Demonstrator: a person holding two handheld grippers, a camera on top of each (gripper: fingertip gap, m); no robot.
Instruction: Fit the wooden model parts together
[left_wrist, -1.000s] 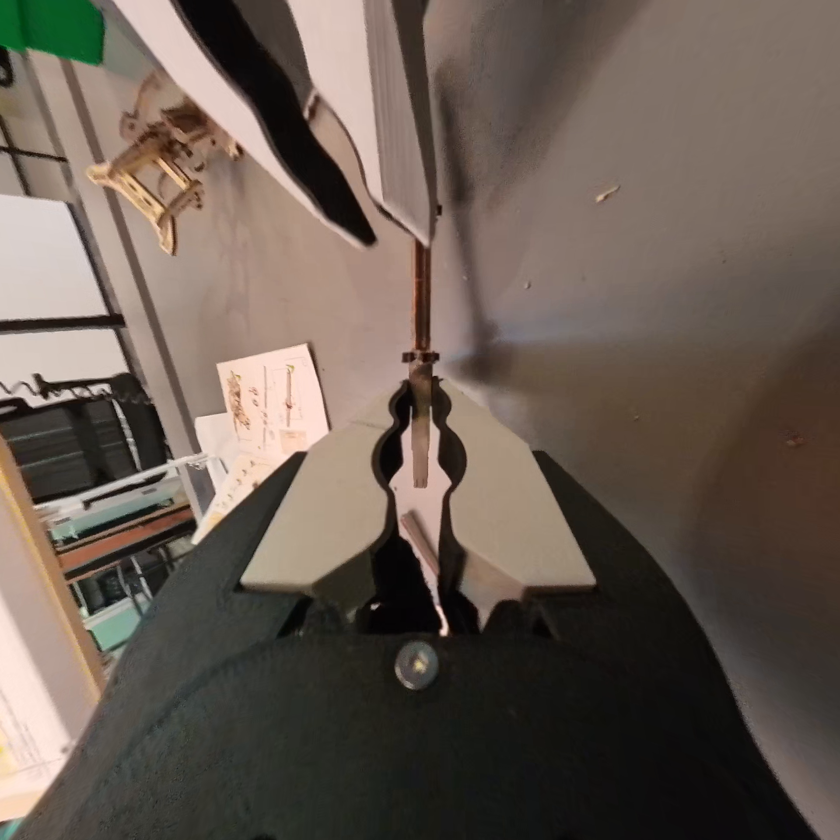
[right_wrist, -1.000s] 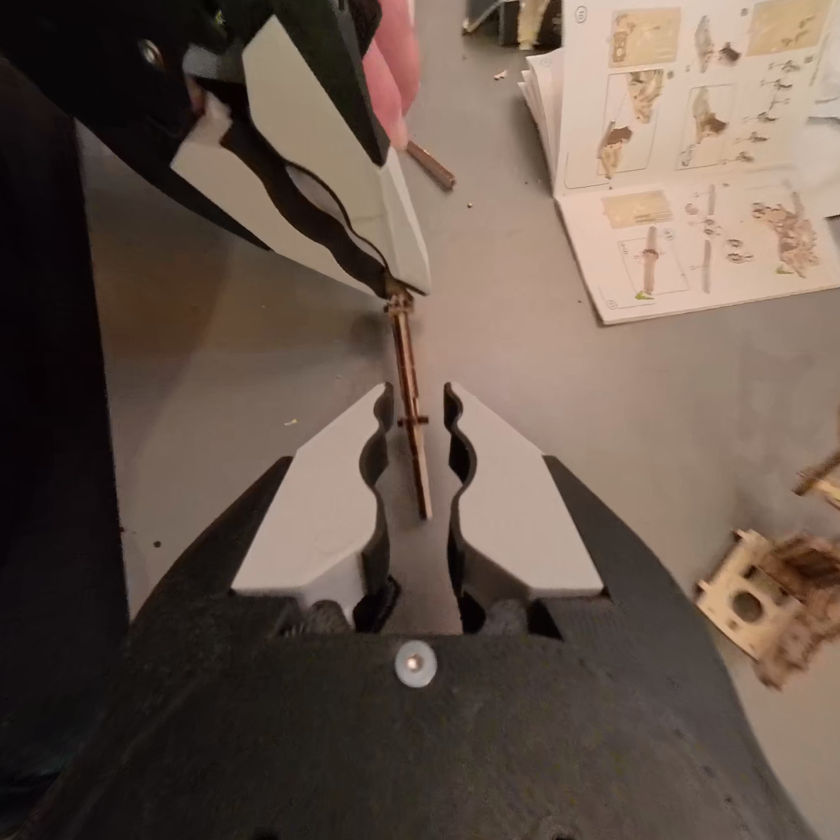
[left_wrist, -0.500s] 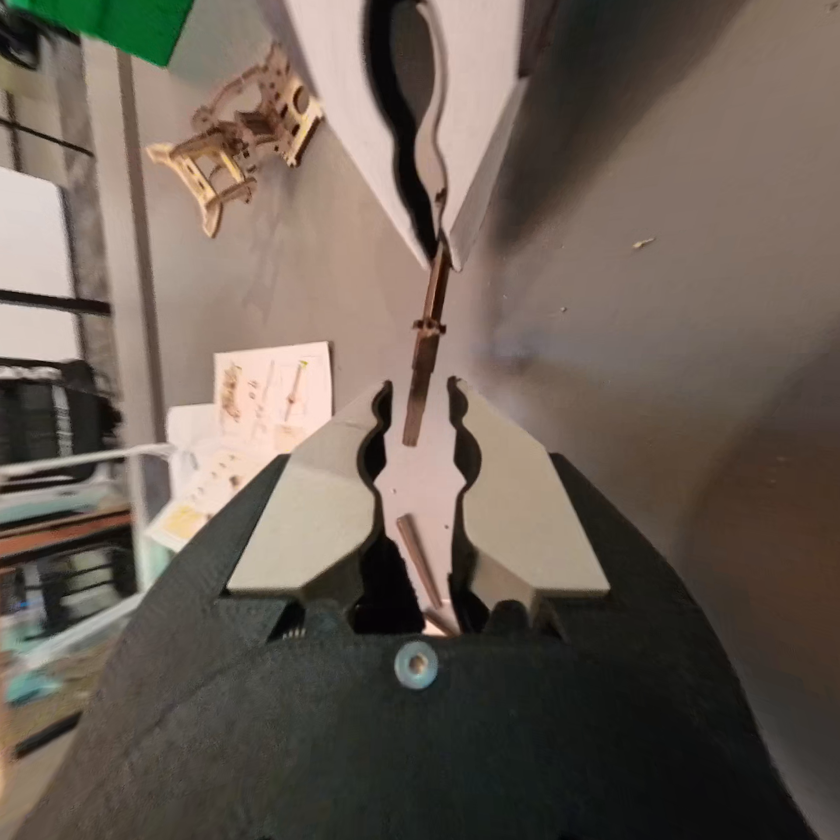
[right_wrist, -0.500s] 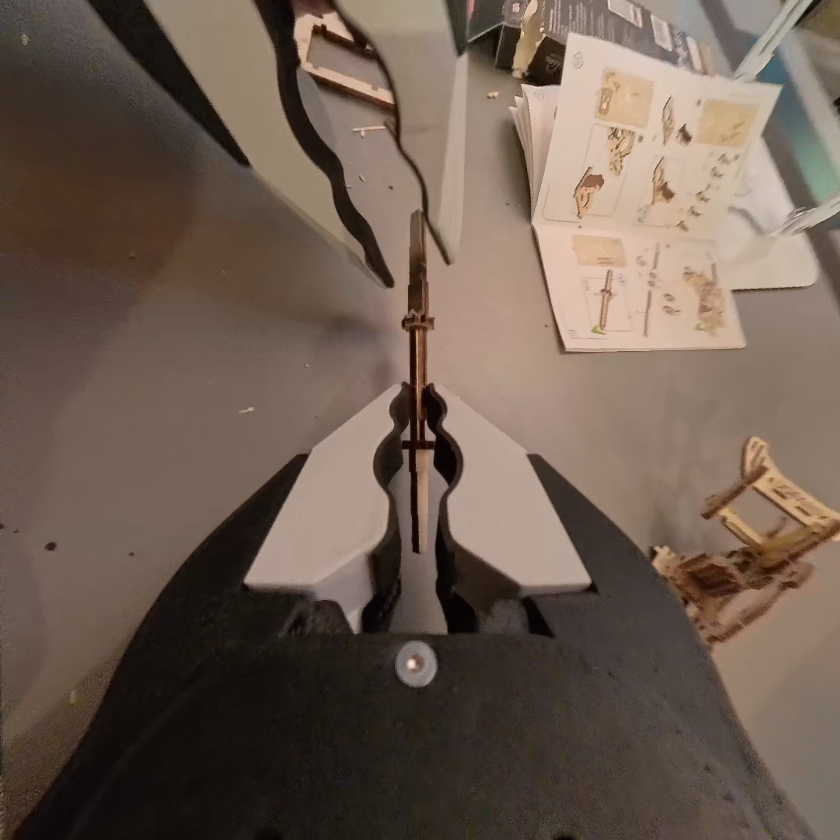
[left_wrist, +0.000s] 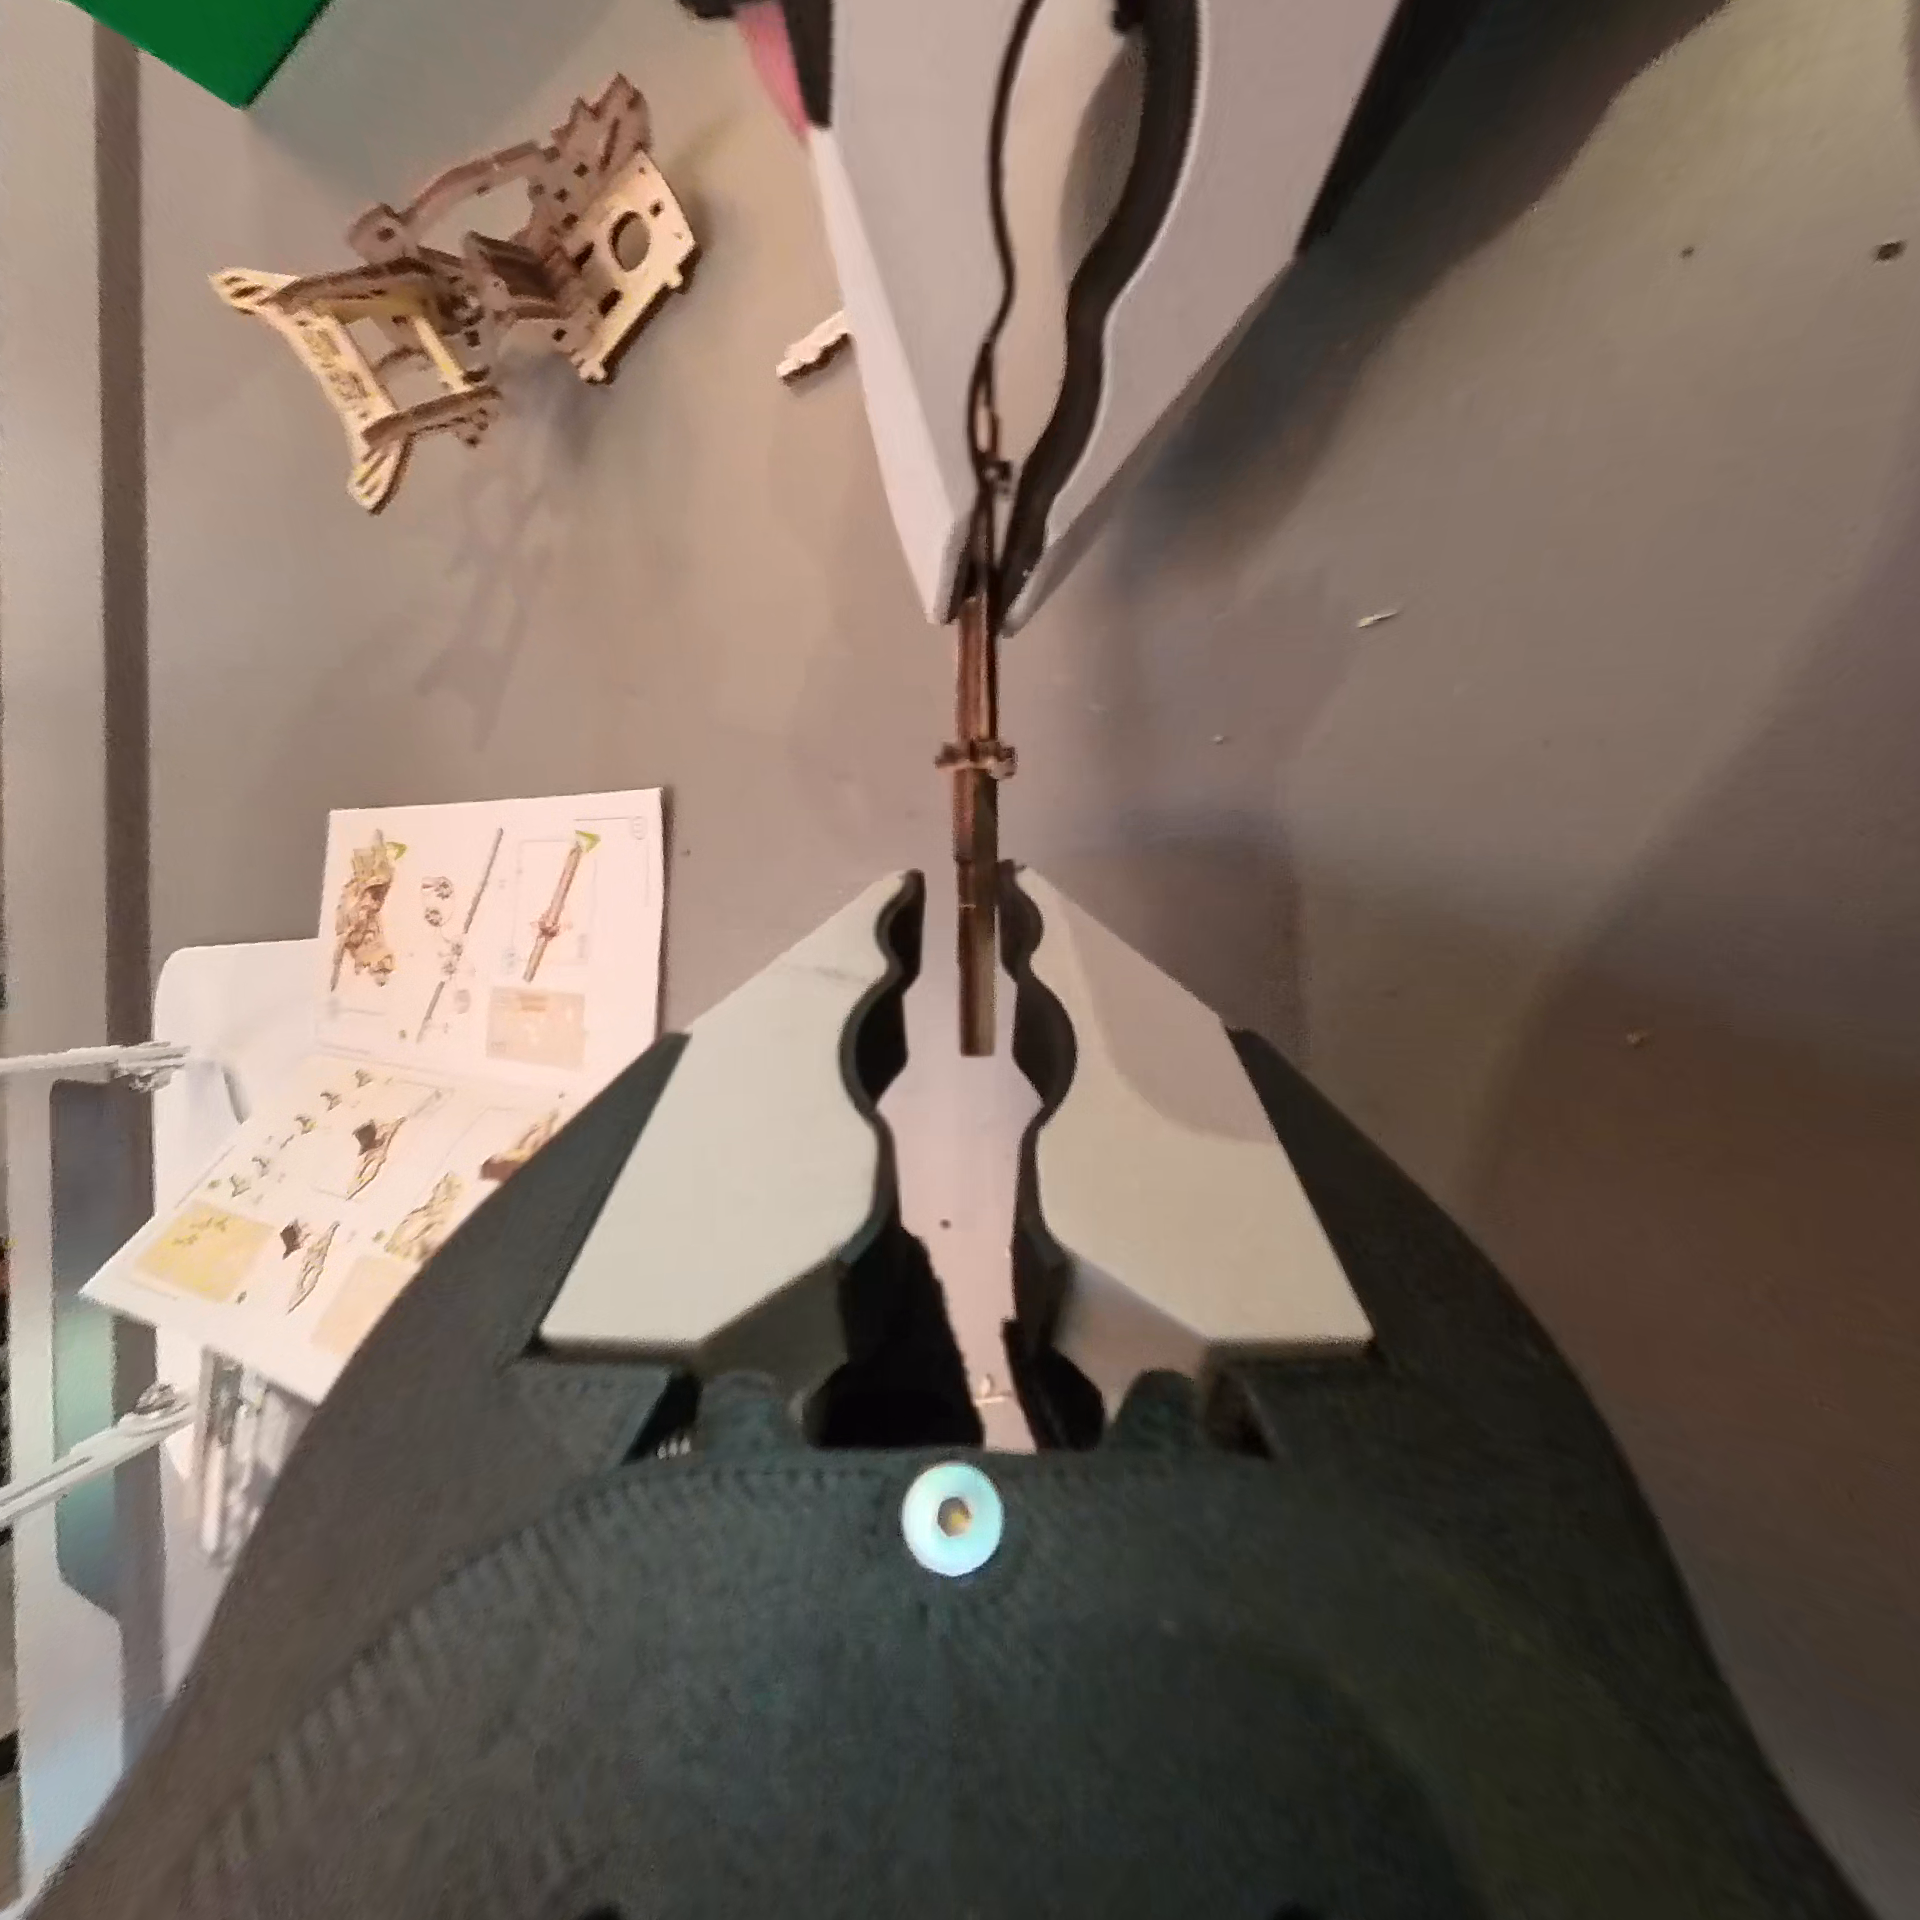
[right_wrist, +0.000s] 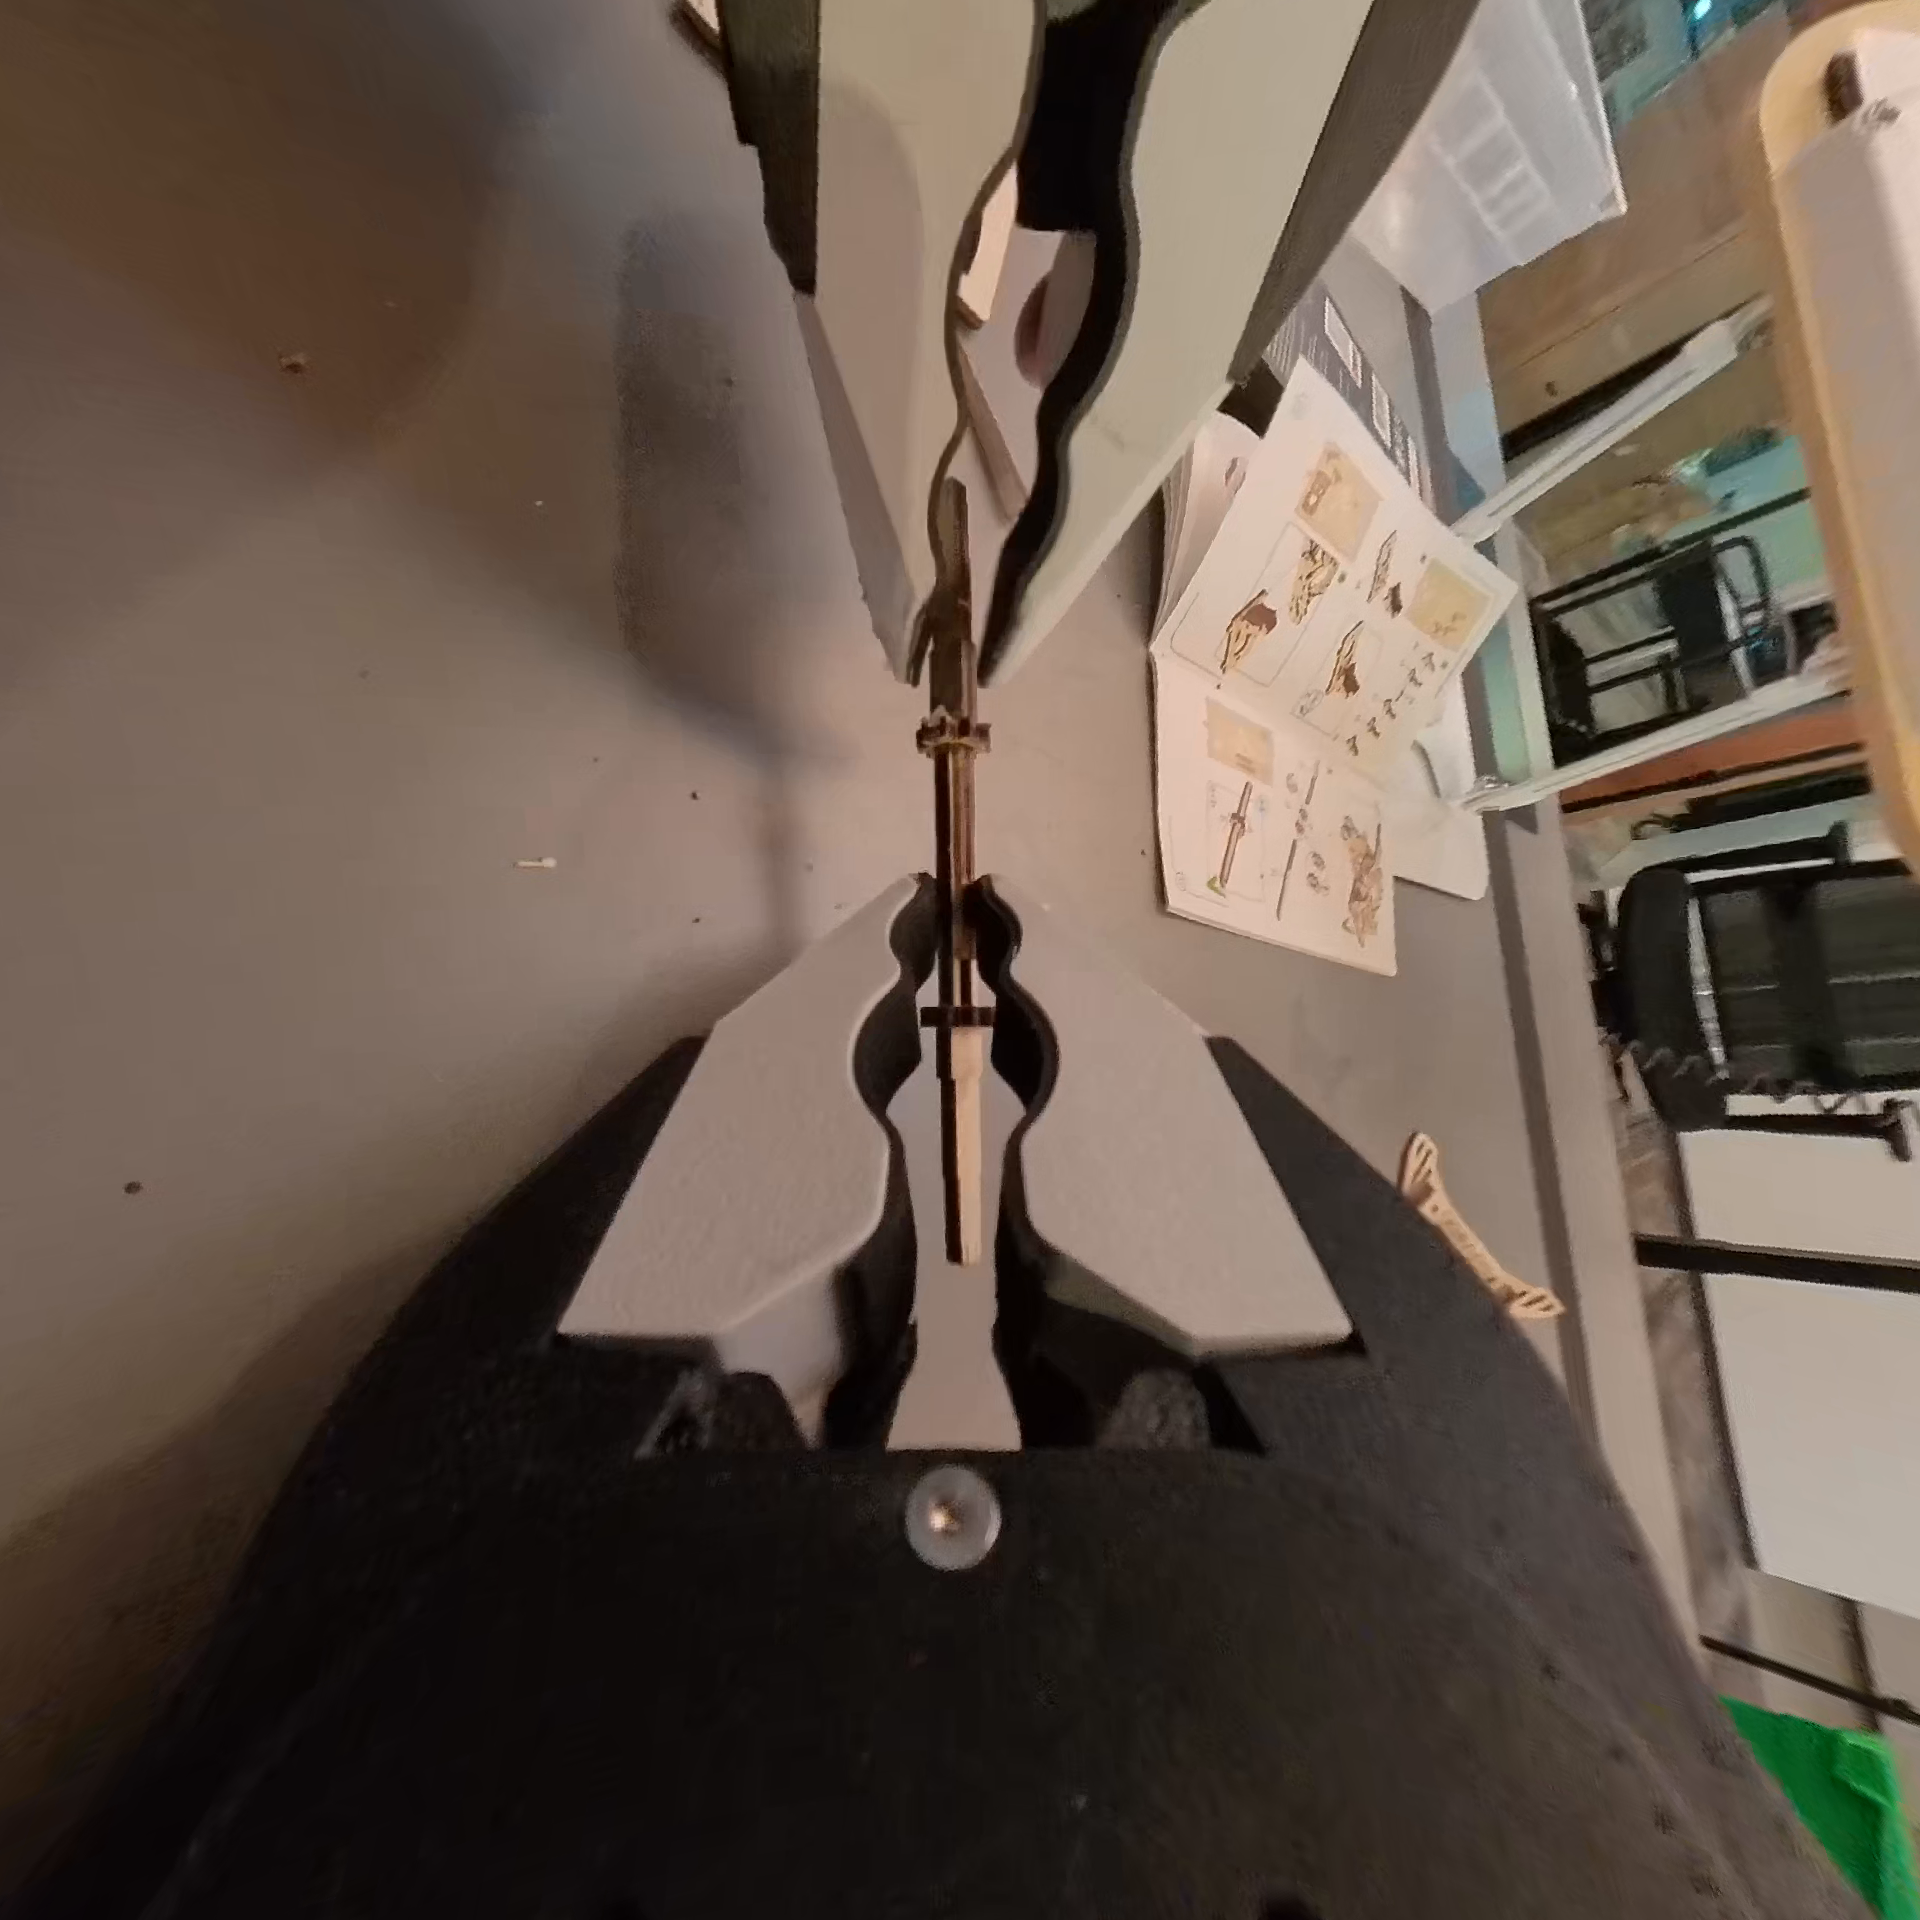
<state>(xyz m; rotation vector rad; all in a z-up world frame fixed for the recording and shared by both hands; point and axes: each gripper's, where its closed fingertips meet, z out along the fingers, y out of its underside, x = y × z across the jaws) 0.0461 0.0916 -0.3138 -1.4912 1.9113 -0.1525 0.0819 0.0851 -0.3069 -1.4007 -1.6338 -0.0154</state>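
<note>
A thin wooden rod (right_wrist: 957, 831) with small cross collars (right_wrist: 951, 740) is held in the air above the grey table (right_wrist: 364, 623). My right gripper (right_wrist: 951, 888) is shut on it, and its pale end lies between the jaws. The rod also shows in the left wrist view (left_wrist: 977, 935), where its other end sits between the fingers of my left gripper (left_wrist: 964, 883). The left jaws stand a little wider than the rod and do not pinch it. The right gripper (left_wrist: 977, 613) faces it, tip to tip. The left gripper (right_wrist: 945, 665) shows at the top of the right wrist view.
A partly built wooden model (left_wrist: 468, 281) and a small loose wooden piece (left_wrist: 816, 348) lie on the table. An open instruction booklet (left_wrist: 488, 935) lies at the table's edge (right_wrist: 1320, 665). Another wooden part (right_wrist: 1475, 1247) lies near that edge, and a clear plastic box (right_wrist: 1486, 156) stands beyond.
The rod passed from my left gripper to my right: the left was shut on it and opened, and the right closed on it. Both grippers have since turned to face each other.
</note>
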